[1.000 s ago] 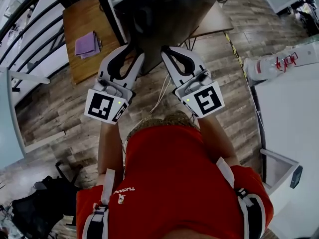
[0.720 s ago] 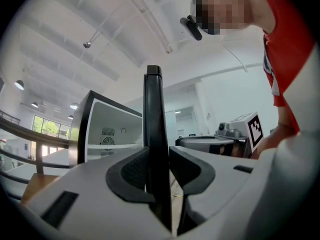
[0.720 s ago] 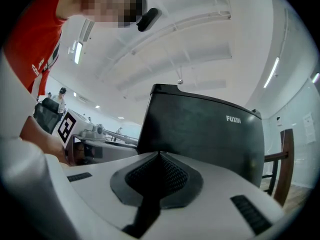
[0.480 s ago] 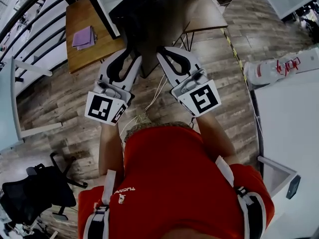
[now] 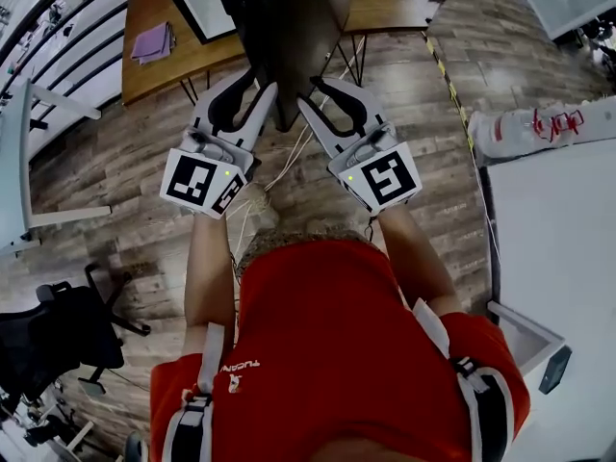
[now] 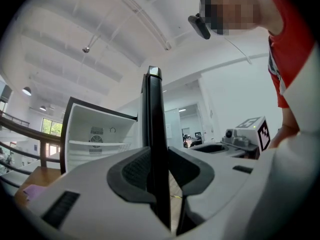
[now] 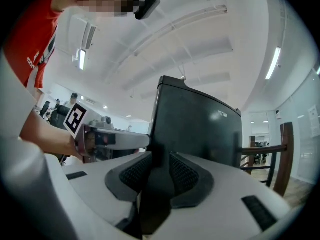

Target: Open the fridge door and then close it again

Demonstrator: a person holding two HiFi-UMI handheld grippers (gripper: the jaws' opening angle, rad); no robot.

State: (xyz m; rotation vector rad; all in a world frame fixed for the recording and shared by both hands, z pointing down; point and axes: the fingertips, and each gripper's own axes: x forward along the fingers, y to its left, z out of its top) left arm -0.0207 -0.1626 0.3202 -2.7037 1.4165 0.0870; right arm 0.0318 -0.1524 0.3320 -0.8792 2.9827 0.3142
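Observation:
From the head view I look down on the black fridge door (image 5: 289,27), whose free edge points toward me. My left gripper (image 5: 268,89) has that edge between its jaws. They have just been closing, and both pads now lie against the door edge (image 6: 152,109). Beyond it, the left gripper view shows the fridge's white inside (image 6: 95,139) standing open. My right gripper (image 5: 310,89) sits at the door's outer face (image 7: 200,129). Its jaws have just been opening, and the dark door fills the gap between its fingers (image 7: 187,176).
A wooden table (image 5: 192,56) with a purple cloth (image 5: 149,41) stands behind the fridge on the left. A white counter (image 5: 558,239) and a white-and-red object (image 5: 529,128) are on the right. A black office chair (image 5: 48,335) is at lower left, and cables (image 5: 289,162) lie on the plank floor.
Both grippers and the door edge have moved together across the floor. The table and fridge slid toward the picture's top. The right gripper's jaws have parted. A chair replaced the bag at lower left.

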